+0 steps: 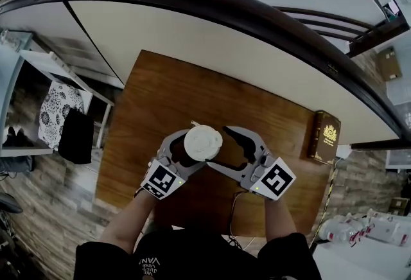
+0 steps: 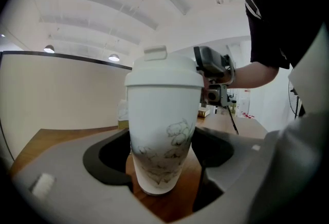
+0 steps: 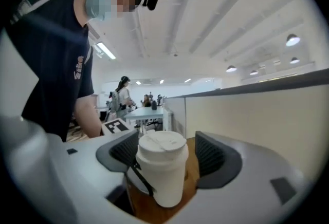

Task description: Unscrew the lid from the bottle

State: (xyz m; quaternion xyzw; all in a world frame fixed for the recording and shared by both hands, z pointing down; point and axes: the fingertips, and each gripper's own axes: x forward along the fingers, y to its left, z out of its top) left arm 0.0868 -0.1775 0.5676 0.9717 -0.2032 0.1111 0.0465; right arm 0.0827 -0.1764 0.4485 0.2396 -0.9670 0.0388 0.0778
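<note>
At the near centre of the wooden table (image 1: 167, 92), the white bottle (image 2: 159, 135) stands upright with its base on the wood. Its white lid (image 1: 203, 142) is seated on the neck, with a small raised tab on top. A faint line drawing marks the bottle's wall.

The left gripper (image 1: 186, 153) reaches in from 7 o'clock of the bottle. Its jaws are closed against the body below the lid, one dark pad on each side. Finding: bottle held by the left gripper.

The right gripper (image 1: 221, 148) comes in from 4 o'clock. Its jaws stand wide apart. In the right gripper view the lid sits between them, with a clear gap on the right side. On the left side, contact cannot be confirmed. Finding: no grip on the lid.

Each gripper carries a marker cube, the left cube (image 1: 160, 180) and the right cube (image 1: 277, 181), both towards the person at 6 o'clock.

A brown box (image 1: 325, 137) with a gold emblem lies at 3 o'clock of the bottle, well apart, at the table's right edge.
</note>
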